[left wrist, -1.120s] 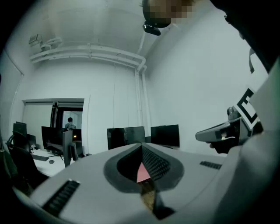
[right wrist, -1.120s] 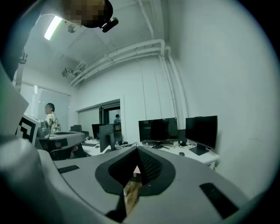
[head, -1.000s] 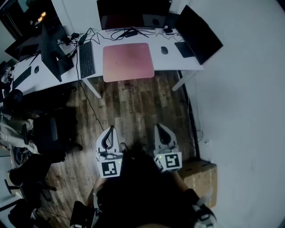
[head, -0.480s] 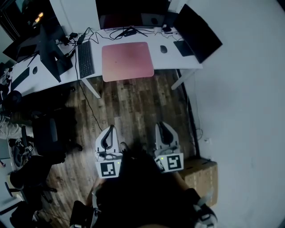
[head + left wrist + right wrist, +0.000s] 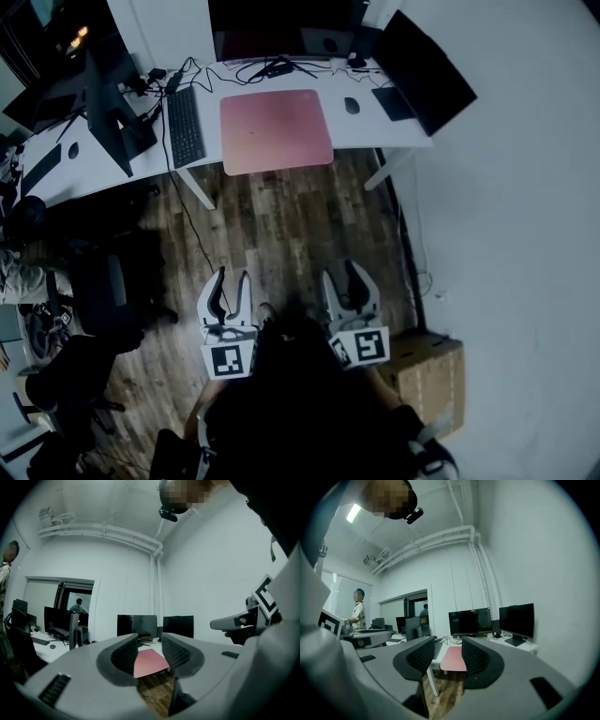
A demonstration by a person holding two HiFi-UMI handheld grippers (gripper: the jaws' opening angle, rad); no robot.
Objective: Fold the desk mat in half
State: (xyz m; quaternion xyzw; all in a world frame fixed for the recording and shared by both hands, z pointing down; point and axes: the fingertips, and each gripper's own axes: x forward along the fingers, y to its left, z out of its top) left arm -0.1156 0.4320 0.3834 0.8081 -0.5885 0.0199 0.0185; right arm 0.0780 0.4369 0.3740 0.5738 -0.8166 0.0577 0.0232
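Opened up just now on the left hand-held gripper [image 5: 232, 279] and the right hand-held gripper [image 5: 345, 277]; released, holding nothing. Well apart from the pink mat [image 5: 276, 131], lying flat on the white table [image 5: 375, 127]. Not folded yet. Ready to grab; must step closer first.

Pink desk mat [image 5: 276, 131], white desk [image 5: 361, 128], brown wood-plank floor [image 5: 281, 230], black keyboard [image 5: 184, 127], dark monitor [image 5: 427, 70], white wall [image 5: 525, 187]
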